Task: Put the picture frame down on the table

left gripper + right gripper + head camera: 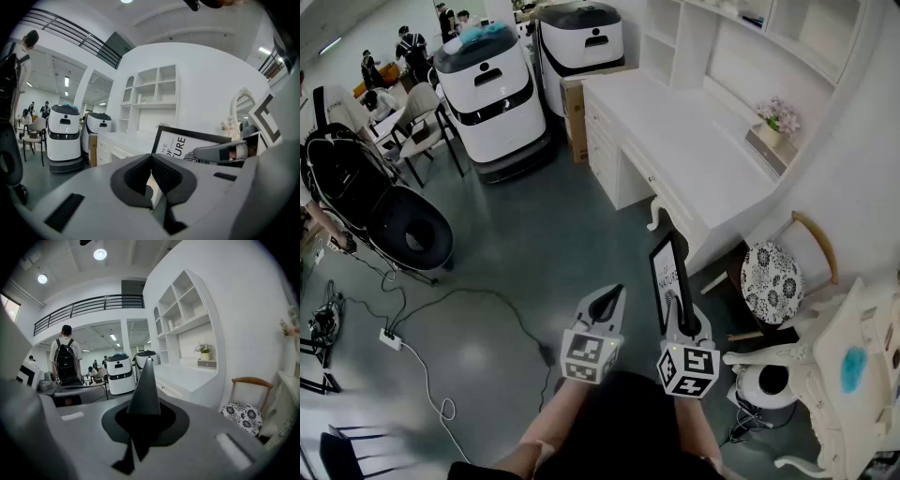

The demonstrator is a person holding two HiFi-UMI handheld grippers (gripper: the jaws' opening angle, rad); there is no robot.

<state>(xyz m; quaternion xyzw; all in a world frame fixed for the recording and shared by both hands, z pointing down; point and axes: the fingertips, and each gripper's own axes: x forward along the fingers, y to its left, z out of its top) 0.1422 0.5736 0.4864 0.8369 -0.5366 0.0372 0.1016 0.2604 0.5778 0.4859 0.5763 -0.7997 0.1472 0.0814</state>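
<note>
Black-rimmed rectangular picture frame (666, 272) pinched edgewise in right hand-held gripper (682, 317) (left hand-held gripper (612, 296) closed, empty)

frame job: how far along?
Done: the frame is off any surface, clamped upright in the right gripper. In hand: it hangs over the floor, short of the white desk. The left gripper is shut and empty. Left: reach the desk, set the frame down, let go.

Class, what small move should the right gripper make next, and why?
Probably carry the picture frame forward toward the white desk: the right gripper is shut on its lower edge, and it hangs over the floor, short of the desk.
</note>
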